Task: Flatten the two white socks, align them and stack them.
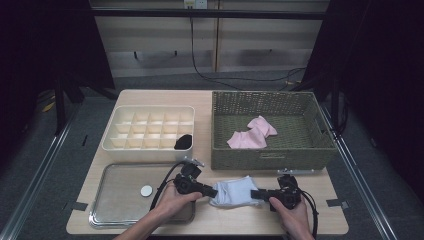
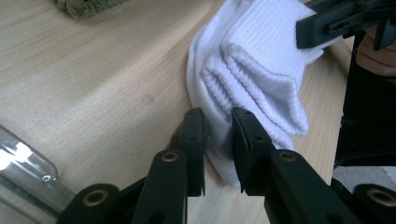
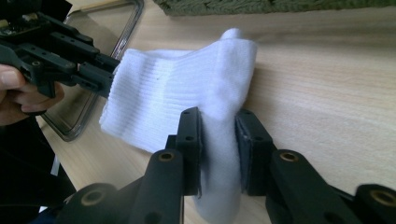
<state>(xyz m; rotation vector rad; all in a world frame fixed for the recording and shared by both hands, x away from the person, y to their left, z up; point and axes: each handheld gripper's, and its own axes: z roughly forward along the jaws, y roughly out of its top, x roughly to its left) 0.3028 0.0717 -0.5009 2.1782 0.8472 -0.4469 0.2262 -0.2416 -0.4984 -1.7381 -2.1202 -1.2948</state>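
1. The white sock (image 1: 234, 192) lies on the wooden worktop (image 1: 300, 220), near the front edge, just in front of the woven basket (image 1: 272, 156) and to the right of the metal tray (image 1: 120, 200).
2. The left gripper (image 1: 212, 192) has the sock's left end. In the left gripper view its jaws are clamped on a thin fold of the sock (image 2: 252, 79), with fabric pinched in the narrow gap between them (the ribbed cuff layers bulge out just past the tips).
3. The right gripper (image 1: 255, 194) has the opposite end. In the right gripper view the jaws are squeezed on a thick bunch of the sock (image 3: 187, 98), which runs up between the two pads and spreads out beyond them toward the left gripper (image 3: 95, 74).
4. So the sock sits stretched between the two grippers, one at each end, both sets of jaws pointing inward at each other along the front of the worktop.
5. Other stuff around: a pink cloth (image 1: 252, 134) lying inside the basket, a cream divided box (image 1: 150, 127) at back left with something black (image 1: 183, 142) in its front right compartment, and a small round white thing (image 1: 146, 190) on the tray.
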